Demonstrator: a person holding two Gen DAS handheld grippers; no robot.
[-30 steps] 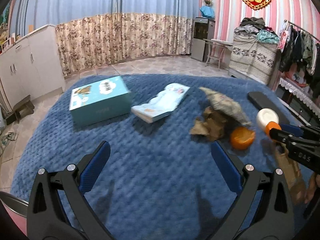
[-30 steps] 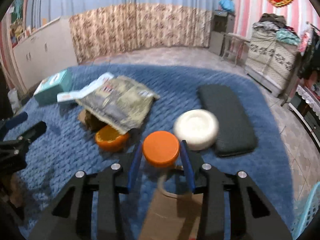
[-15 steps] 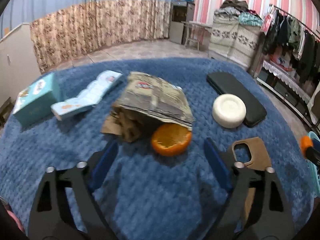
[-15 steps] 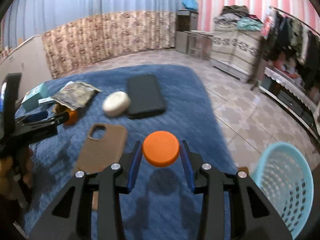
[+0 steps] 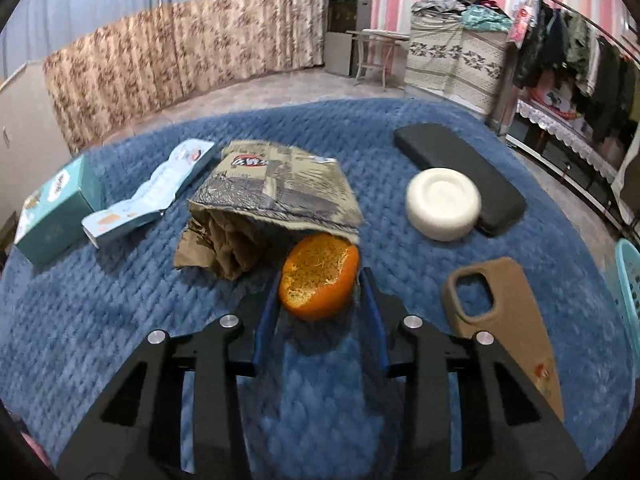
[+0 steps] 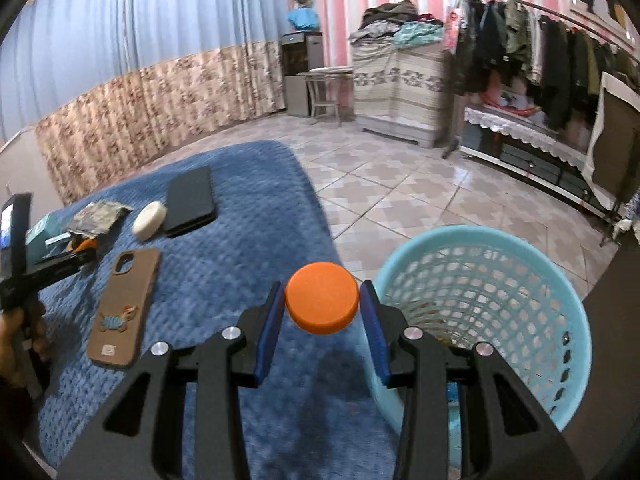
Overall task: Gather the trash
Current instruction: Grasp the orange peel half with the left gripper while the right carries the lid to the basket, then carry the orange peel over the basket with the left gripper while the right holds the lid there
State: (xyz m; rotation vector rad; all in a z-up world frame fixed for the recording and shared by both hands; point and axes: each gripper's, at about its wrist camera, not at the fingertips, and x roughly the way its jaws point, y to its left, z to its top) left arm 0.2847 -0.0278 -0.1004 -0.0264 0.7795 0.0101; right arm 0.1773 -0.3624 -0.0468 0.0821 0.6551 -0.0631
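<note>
Half an orange peel point(image 5: 318, 278) lies on the blue blanket point(image 5: 120, 320), just in front of a crumpled printed paper bag point(image 5: 276, 184). My left gripper point(image 5: 320, 280) straddles the peel. Its jaws are closing, and both blue pads touch the peel's sides. In the right wrist view my right gripper point(image 6: 321, 292) is shut on a round orange cap point(image 6: 322, 298), held over the blanket's edge. A light blue mesh basket point(image 6: 472, 230) stands on the floor just to its right. The left gripper point(image 6: 60, 266) also shows there at far left, held by a hand point(image 6: 20, 332).
On the blanket lie a brown phone case point(image 5: 504, 320), a white round dish point(image 5: 442, 204), a black case point(image 5: 456, 168), a folded leaflet point(image 5: 152, 196), a teal box point(image 5: 52, 216) and brown crumpled paper point(image 5: 216, 244). Tiled floor point(image 6: 400, 184) and a clothes rack point(image 6: 540, 60) lie beyond.
My left gripper went forward to the orange peel and narrowed from wide open to around it. My right gripper swung right with the cap, from over the blanket to beside the basket.
</note>
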